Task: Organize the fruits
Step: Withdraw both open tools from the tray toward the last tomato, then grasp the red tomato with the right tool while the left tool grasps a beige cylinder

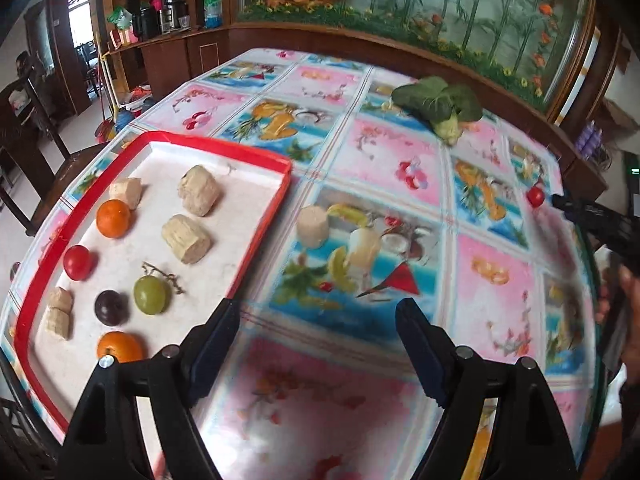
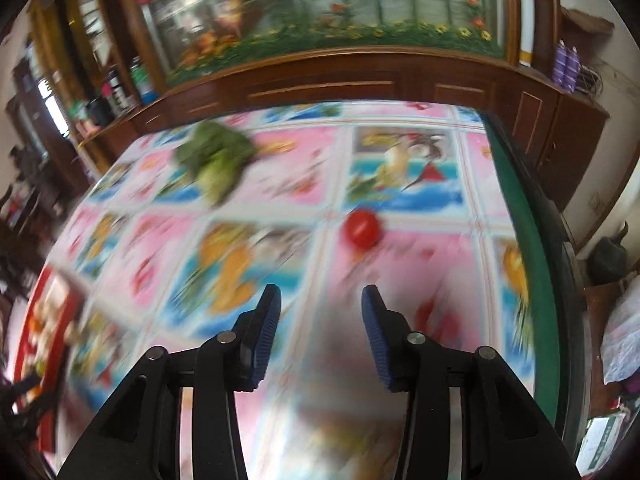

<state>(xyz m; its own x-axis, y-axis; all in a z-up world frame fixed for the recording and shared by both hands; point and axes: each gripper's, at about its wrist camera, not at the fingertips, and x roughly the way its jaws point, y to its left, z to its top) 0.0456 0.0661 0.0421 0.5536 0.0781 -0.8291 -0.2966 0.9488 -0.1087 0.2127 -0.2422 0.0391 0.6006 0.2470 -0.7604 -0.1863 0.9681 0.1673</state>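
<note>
Left wrist view: left gripper spread, holding nothing, just off red tray's right rim; fruit rows lie inside. Pale cut piece on bare tablecloth beyond. Right gripper also spread, nothing between; cherry tomato ahead, near table's green edge. Leafy vegetable far left.

Bare tablecloth right of red tray is passable; pale chunk sits just beside the tray, leafy greens and cherry tomato well beyond.
</note>
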